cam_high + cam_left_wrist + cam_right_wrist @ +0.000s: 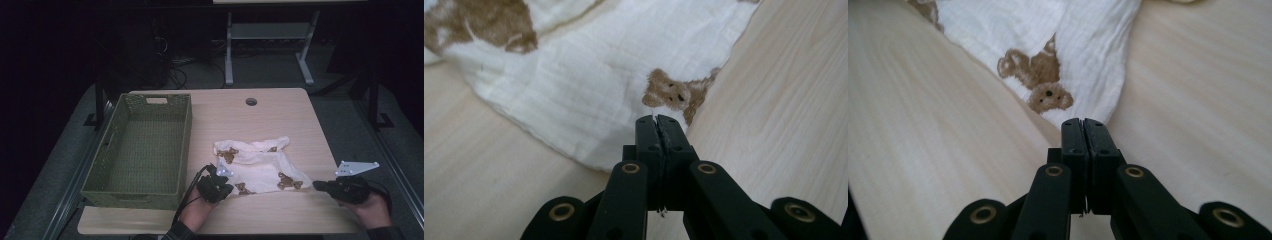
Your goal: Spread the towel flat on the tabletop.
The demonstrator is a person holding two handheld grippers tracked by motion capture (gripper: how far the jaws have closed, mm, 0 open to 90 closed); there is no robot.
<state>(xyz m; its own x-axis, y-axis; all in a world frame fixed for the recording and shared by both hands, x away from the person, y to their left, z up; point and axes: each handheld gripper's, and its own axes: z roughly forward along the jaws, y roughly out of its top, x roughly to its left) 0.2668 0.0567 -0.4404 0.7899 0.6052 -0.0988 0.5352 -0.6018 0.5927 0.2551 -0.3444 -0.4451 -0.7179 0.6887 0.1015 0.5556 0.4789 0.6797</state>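
A white cloth (260,167) printed with brown bears lies crumpled on the wooden table (280,215), right of the basket. My left gripper (230,187) sits at the cloth's near left edge. In the left gripper view its jaws (657,120) are pressed together with a sliver of the white cloth (574,85) pinched at their tips, beside a bear print (671,95). My right gripper (316,185) rests at the cloth's near right corner. In the right gripper view its jaws (1083,122) are shut, and the cloth (1088,45) ends right at their tips; whether it is pinched is unclear.
A green perforated basket (185,145) with nothing in it stands on the left part of the table. A round cable hole (251,101) is near the far edge. Beyond the table stands a white desk frame (270,45) on a dark floor.
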